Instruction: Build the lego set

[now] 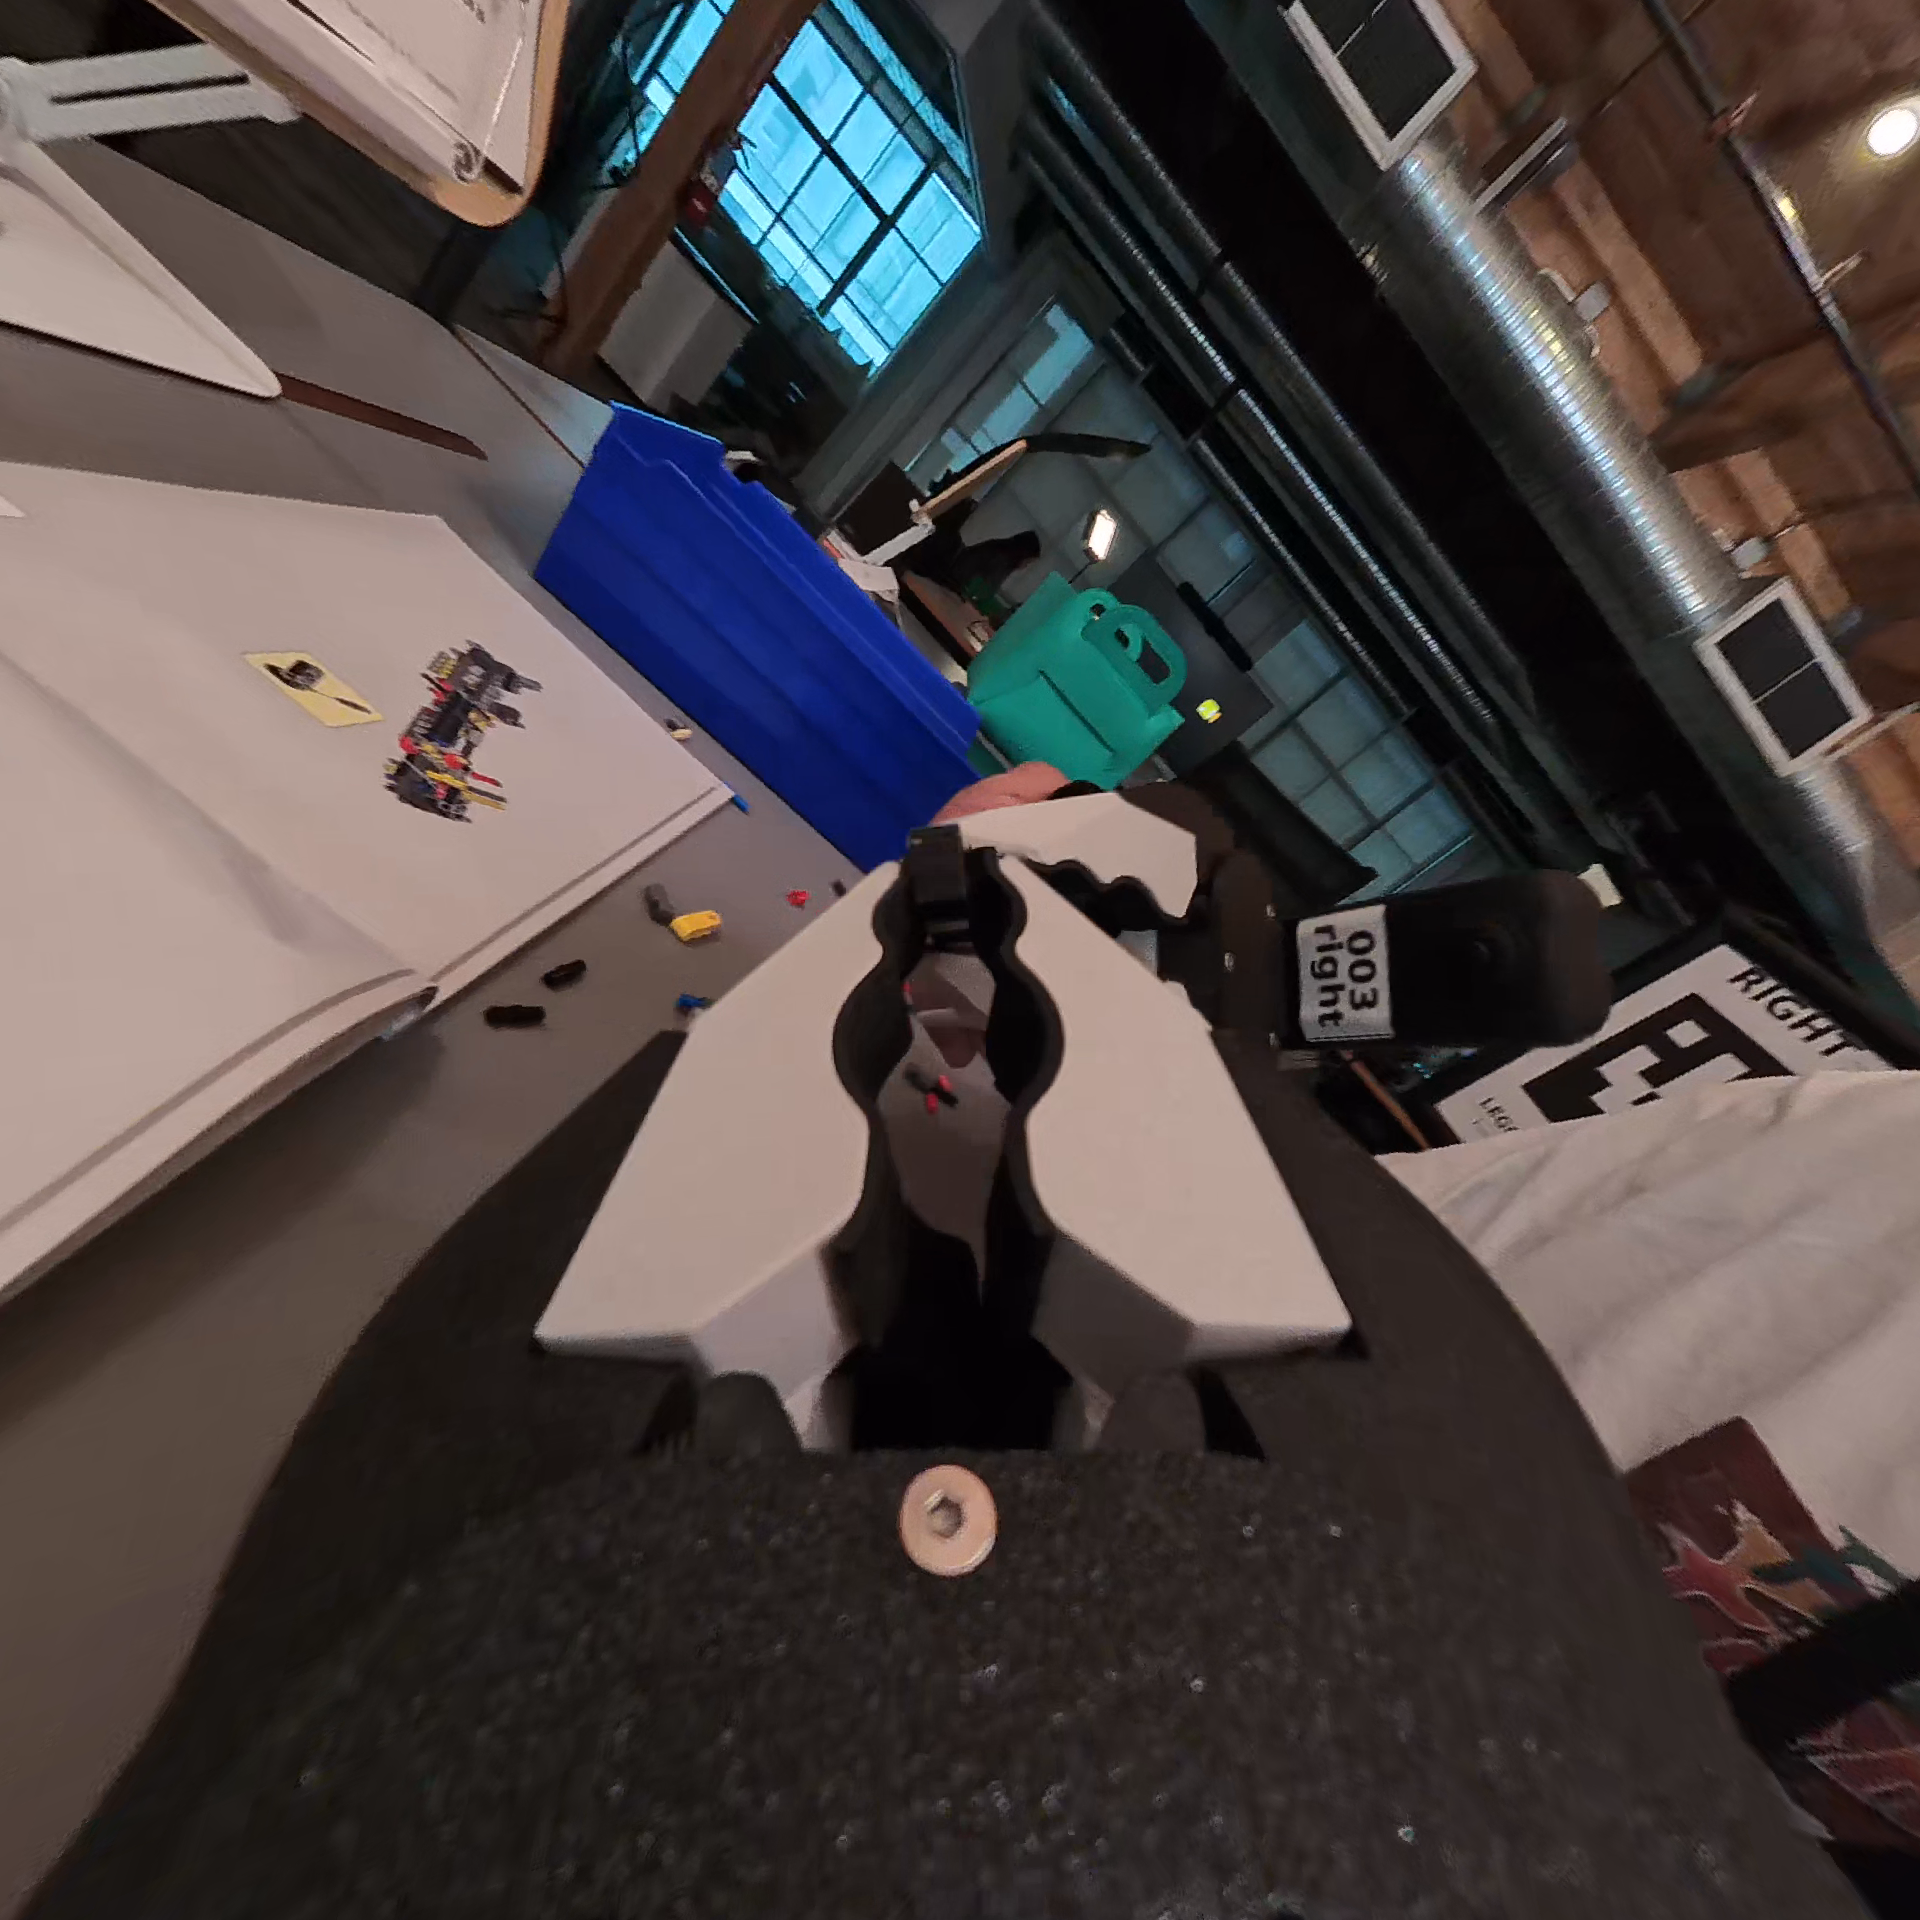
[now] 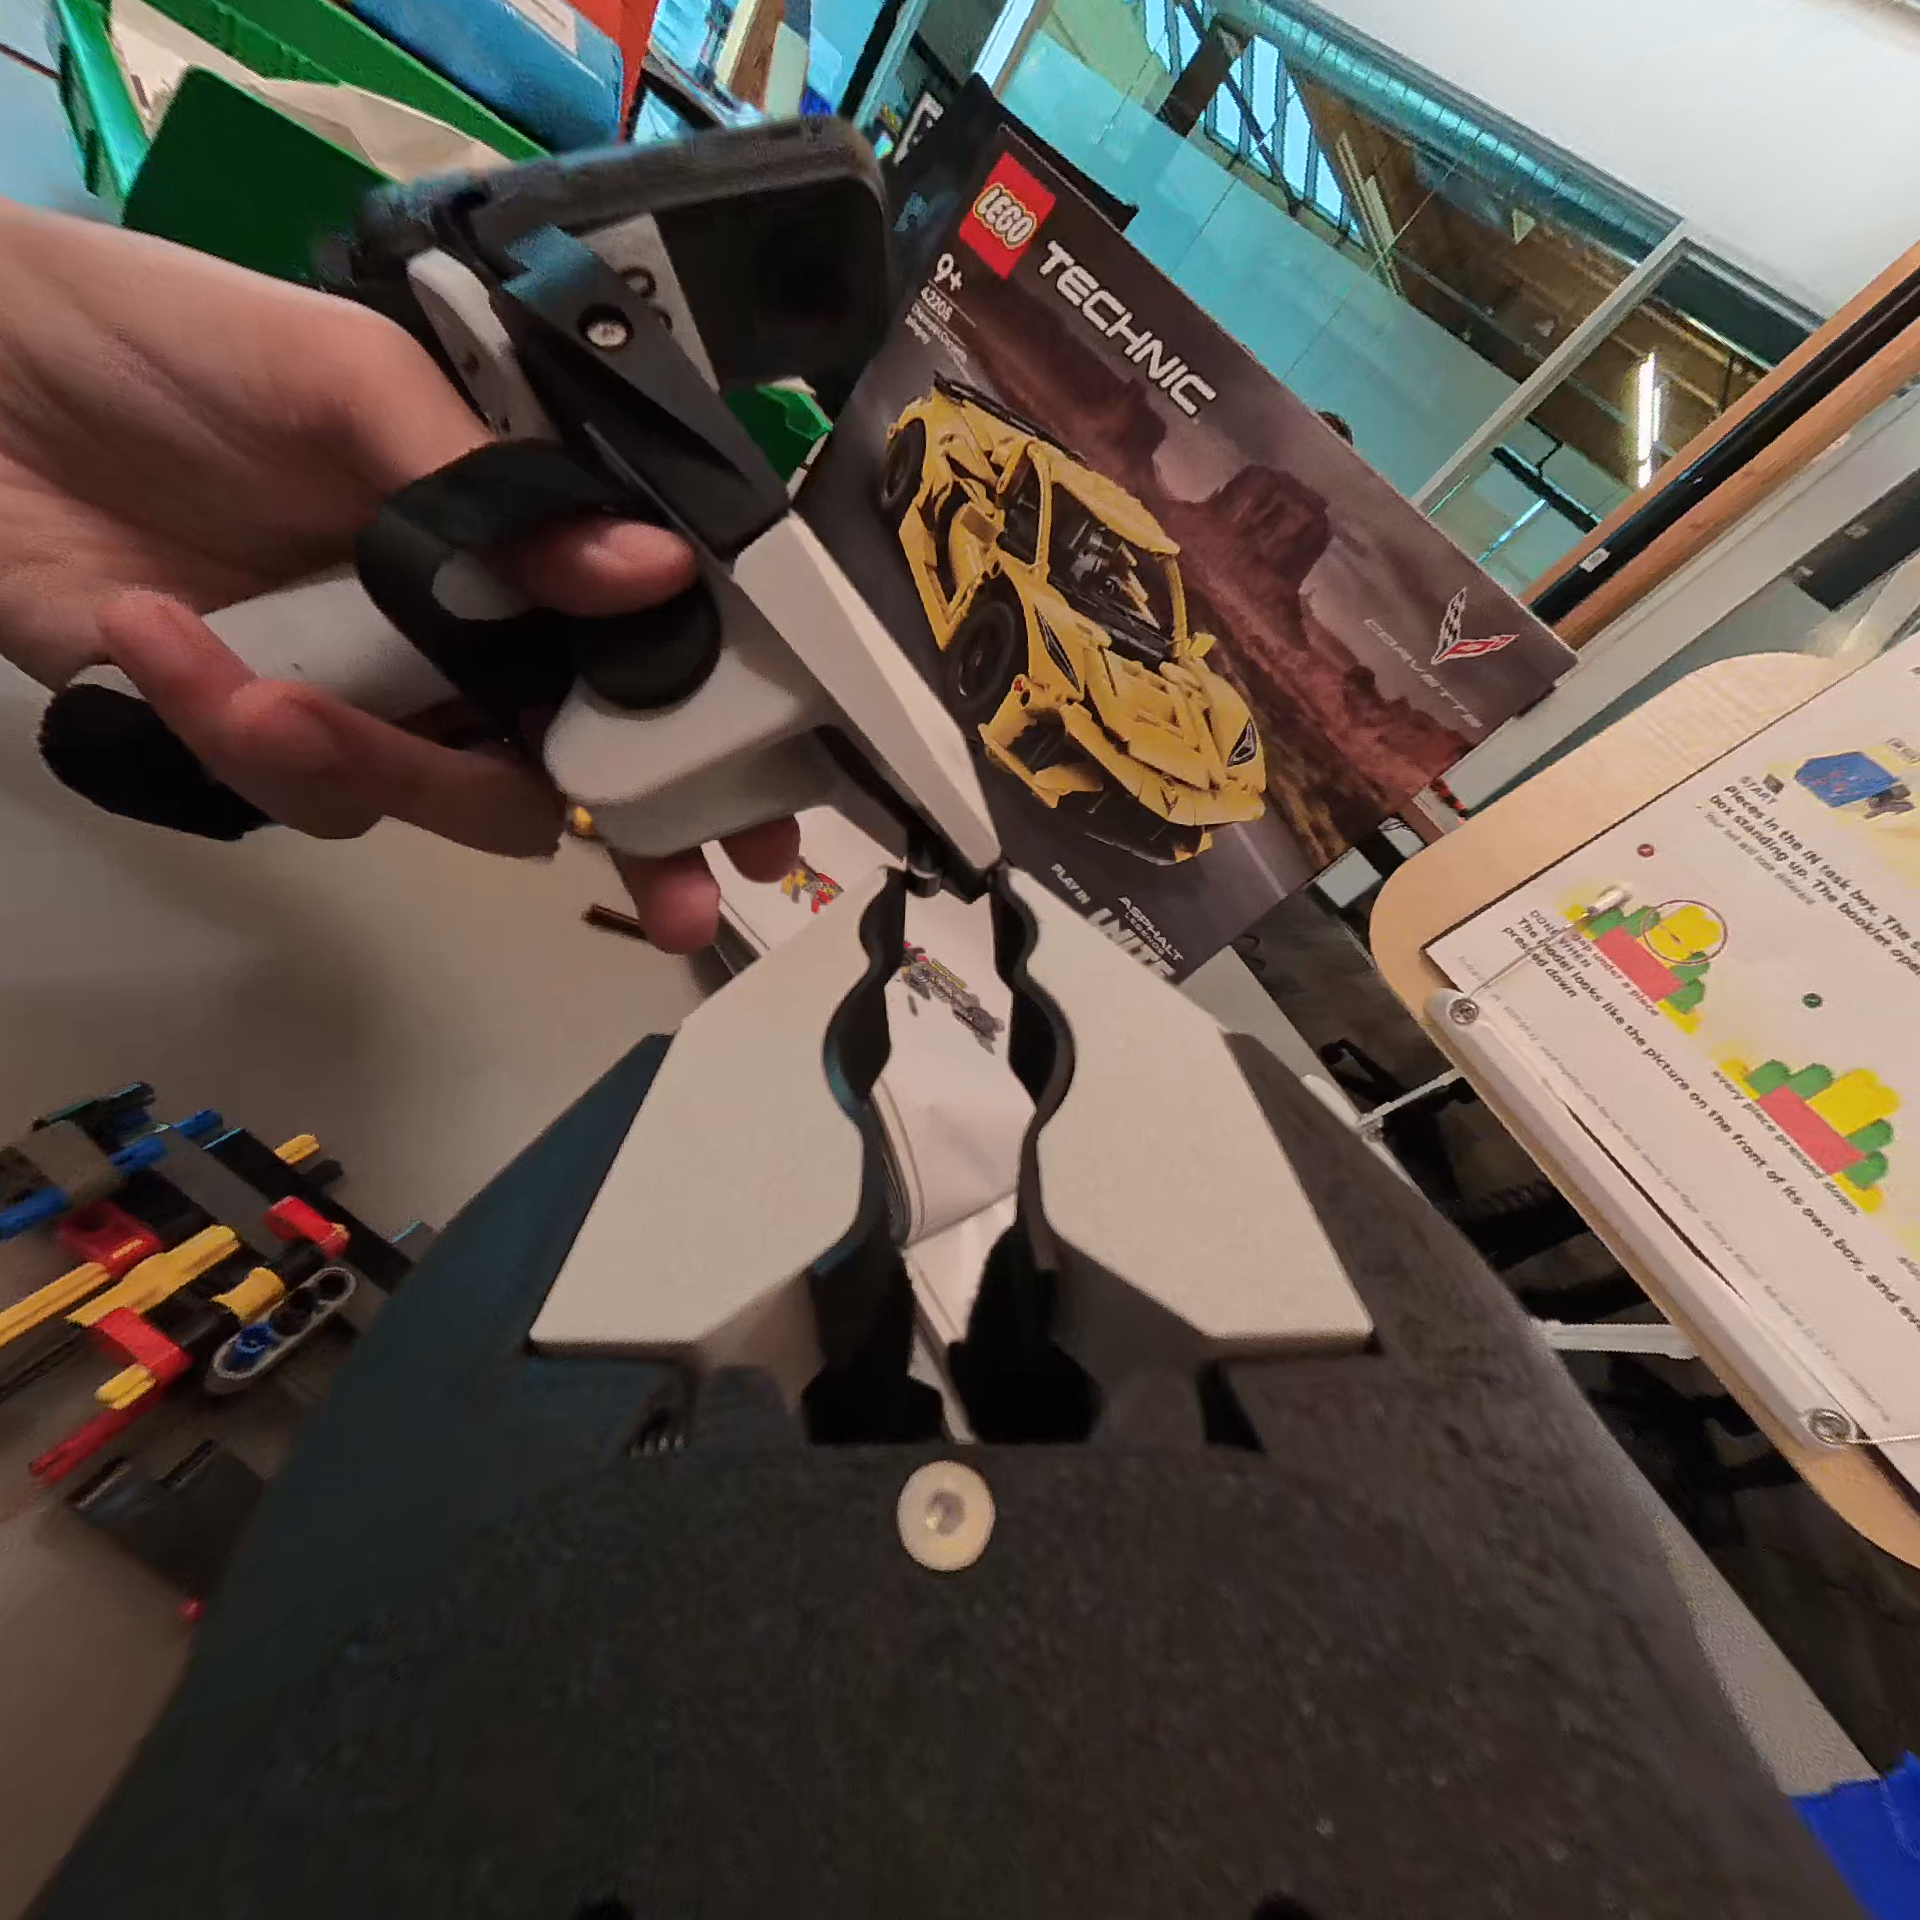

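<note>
Left wrist view: the left claw (image 1: 943,894) clenches a black piece (image 1: 938,878) tip to tip with the right claw (image 1: 1081,842). The right claw pinches the same piece above the worktop (image 1: 343,1174).

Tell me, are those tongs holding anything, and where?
The left tongs pinch a small black piece at their tips. The right tongs meet it there; their grip is unclear.

A grey table (image 1: 343,343) carries everything. On it lies an open white booklet (image 1: 208,748), its pages showing printed pictures of the model. Beyond the booklet's far edge stands a blue bin (image 1: 727,644). Loose small pieces are scattered on the bare grey surface near the booklet's corner: a yellow piece (image 1: 694,924), a red one (image 1: 797,898), black pins (image 1: 562,975) and a blue bit (image 1: 688,1004). A half-built black, yellow and red assembly (image 2: 156,1278) rests at the left, and the set's box (image 2: 1143,582) stands upright at the far side.
</note>
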`<state>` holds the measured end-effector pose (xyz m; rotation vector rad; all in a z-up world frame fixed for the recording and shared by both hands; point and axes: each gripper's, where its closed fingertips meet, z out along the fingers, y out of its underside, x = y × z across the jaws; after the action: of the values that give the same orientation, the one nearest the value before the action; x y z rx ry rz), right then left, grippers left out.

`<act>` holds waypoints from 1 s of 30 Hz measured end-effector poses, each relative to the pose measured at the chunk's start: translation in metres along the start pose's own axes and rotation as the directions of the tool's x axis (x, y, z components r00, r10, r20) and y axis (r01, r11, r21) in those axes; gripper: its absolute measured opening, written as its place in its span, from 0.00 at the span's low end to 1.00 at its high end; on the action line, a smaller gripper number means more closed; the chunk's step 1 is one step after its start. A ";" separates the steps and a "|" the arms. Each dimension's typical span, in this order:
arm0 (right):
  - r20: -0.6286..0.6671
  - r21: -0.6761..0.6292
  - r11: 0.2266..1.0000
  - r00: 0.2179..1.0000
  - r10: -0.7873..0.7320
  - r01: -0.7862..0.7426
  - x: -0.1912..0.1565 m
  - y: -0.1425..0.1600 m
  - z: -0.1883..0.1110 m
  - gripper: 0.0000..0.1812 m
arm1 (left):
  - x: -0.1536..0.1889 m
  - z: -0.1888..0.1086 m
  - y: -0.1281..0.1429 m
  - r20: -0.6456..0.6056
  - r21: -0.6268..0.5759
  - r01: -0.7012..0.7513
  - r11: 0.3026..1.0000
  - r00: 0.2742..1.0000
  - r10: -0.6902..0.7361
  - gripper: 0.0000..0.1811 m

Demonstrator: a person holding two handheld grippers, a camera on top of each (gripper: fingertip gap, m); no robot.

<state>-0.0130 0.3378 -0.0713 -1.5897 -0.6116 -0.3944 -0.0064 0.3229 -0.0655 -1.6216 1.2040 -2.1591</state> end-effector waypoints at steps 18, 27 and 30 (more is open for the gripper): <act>0.021 0.122 0.985 0.993 0.118 -0.119 0.005 -0.017 -0.007 0.07 | 0.012 0.000 -0.011 -0.282 0.102 0.425 0.900 0.880 -0.383 0.04; -0.102 0.100 0.995 0.995 0.010 0.000 0.011 -0.017 -0.002 0.04 | 0.008 0.000 -0.019 -0.300 0.249 0.445 0.860 0.880 -0.369 0.04; -0.104 0.081 0.997 0.994 0.017 -0.008 0.011 -0.015 -0.003 0.04 | 0.007 0.001 -0.018 -0.282 0.235 0.434 0.870 0.887 -0.366 0.04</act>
<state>-0.0127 0.3371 -0.0520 -1.4856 -0.5306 -0.4359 -0.0024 0.3302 -0.0479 -1.6373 0.5729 -2.6880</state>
